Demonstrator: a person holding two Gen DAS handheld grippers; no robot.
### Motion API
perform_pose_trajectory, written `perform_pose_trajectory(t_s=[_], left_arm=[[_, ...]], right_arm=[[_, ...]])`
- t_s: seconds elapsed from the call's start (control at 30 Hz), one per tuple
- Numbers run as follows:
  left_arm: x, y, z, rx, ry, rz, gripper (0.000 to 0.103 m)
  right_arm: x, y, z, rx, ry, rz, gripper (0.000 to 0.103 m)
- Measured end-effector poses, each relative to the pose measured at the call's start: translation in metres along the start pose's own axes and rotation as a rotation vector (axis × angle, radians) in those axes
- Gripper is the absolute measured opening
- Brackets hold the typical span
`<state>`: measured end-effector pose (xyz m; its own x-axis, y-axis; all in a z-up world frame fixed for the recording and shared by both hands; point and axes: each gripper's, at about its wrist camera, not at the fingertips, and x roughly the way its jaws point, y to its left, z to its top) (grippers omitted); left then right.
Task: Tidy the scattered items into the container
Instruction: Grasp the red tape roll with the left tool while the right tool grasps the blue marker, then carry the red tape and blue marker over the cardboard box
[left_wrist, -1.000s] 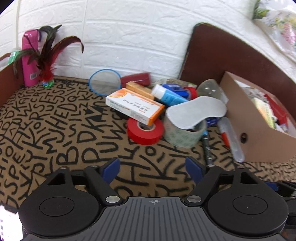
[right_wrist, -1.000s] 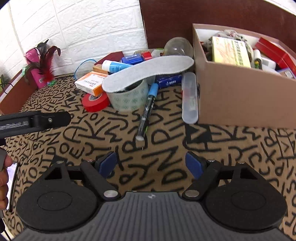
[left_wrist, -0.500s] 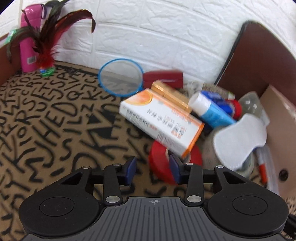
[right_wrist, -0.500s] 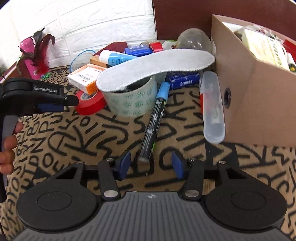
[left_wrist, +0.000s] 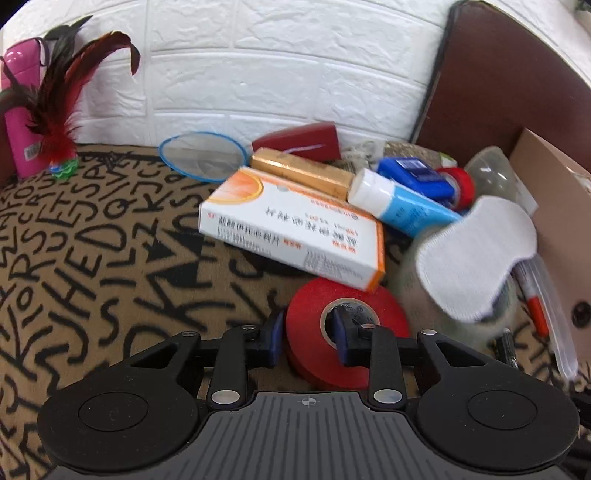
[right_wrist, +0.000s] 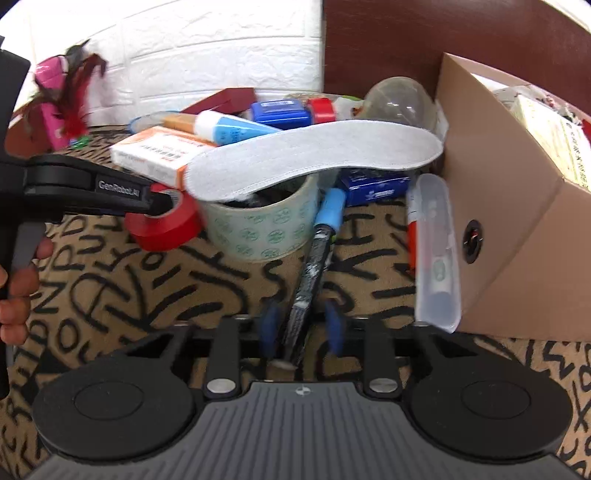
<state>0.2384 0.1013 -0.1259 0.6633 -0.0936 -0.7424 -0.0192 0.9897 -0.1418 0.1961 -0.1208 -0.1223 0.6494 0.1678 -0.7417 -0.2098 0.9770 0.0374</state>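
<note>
Both sets of fingers closing on a first pair of items, with the box waiting at the right.

The left gripper (left_wrist: 308, 338) has just been closing and its fingers now straddle the wall of the red tape roll (left_wrist: 343, 332), one pad outside, one in the core, clamped on it. The right gripper (right_wrist: 301, 323) has just been closing too; the black marker (right_wrist: 314, 273) lies between its blurred fingers, and whether the pads grip it yet I cannot tell. Both items look ready to lift toward the cardboard box (right_wrist: 517, 206), beyond the fingers on the right. The white insole (right_wrist: 314, 155) covers the clear tape roll (right_wrist: 258, 229); the box's far side is cut off.
</note>
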Motion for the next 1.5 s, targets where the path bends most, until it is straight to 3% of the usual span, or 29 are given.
perform_pose_trajectory(t_s=[0.17, 0.27, 0.5, 0.57, 0.67, 0.7, 0.77, 0.9, 0.93, 1.0, 1.17, 1.33, 1.37, 1.5], left_arm=[[-0.03, -0.01, -0.03, 0.038, 0.022, -0.016, 0.025], [-0.052, -0.015, -0.057, 0.064, 0.039, -0.04, 0.025], [-0.099, -0.025, -0.114, 0.094, 0.054, -0.08, 0.026], [-0.102, -0.031, -0.118, 0.125, 0.049, -0.069, 0.043], [-0.101, -0.035, -0.119, 0.145, 0.056, -0.07, 0.05], [-0.1, -0.036, -0.119, 0.152, 0.058, -0.068, 0.049], [-0.099, -0.037, -0.119, 0.166, 0.058, -0.044, 0.026], [-0.099, -0.037, -0.119, 0.178, 0.063, -0.044, 0.027], [-0.098, -0.037, -0.119, 0.176, 0.061, -0.045, 0.038], [-0.098, -0.038, -0.12, 0.186, 0.056, -0.045, 0.045], [-0.097, -0.044, -0.121, 0.214, 0.054, -0.027, 0.037], [-0.097, -0.044, -0.122, 0.216, 0.048, -0.023, 0.037], [-0.097, -0.045, -0.123, 0.219, 0.047, -0.017, 0.031], [-0.102, -0.048, -0.123, 0.215, 0.058, -0.008, 0.026]], right_arm=[[-0.018, -0.004, -0.017, 0.011, 0.025, 0.04, 0.022], [-0.038, -0.008, -0.038, 0.003, 0.04, 0.067, 0.018], [-0.087, -0.02, -0.089, 0.007, 0.069, 0.104, 0.018], [-0.091, -0.02, -0.095, -0.001, 0.068, 0.105, 0.018], [-0.091, -0.018, -0.094, 0.0, 0.076, 0.099, 0.018], [-0.091, -0.018, -0.094, 0.0, 0.076, 0.098, 0.018], [-0.089, -0.019, -0.094, 0.001, 0.073, 0.097, 0.018], [-0.087, -0.02, -0.094, 0.004, 0.063, 0.101, 0.018], [-0.087, -0.02, -0.094, 0.0, 0.062, 0.101, 0.018], [-0.086, -0.02, -0.093, -0.002, 0.06, 0.101, 0.018], [-0.081, -0.019, -0.09, 0.003, 0.057, 0.096, 0.018], [-0.078, -0.017, -0.088, -0.003, 0.061, 0.086, 0.018], [-0.078, -0.017, -0.088, -0.006, 0.06, 0.087, 0.018], [-0.08, -0.021, -0.091, 0.005, 0.045, 0.11, 0.018]])
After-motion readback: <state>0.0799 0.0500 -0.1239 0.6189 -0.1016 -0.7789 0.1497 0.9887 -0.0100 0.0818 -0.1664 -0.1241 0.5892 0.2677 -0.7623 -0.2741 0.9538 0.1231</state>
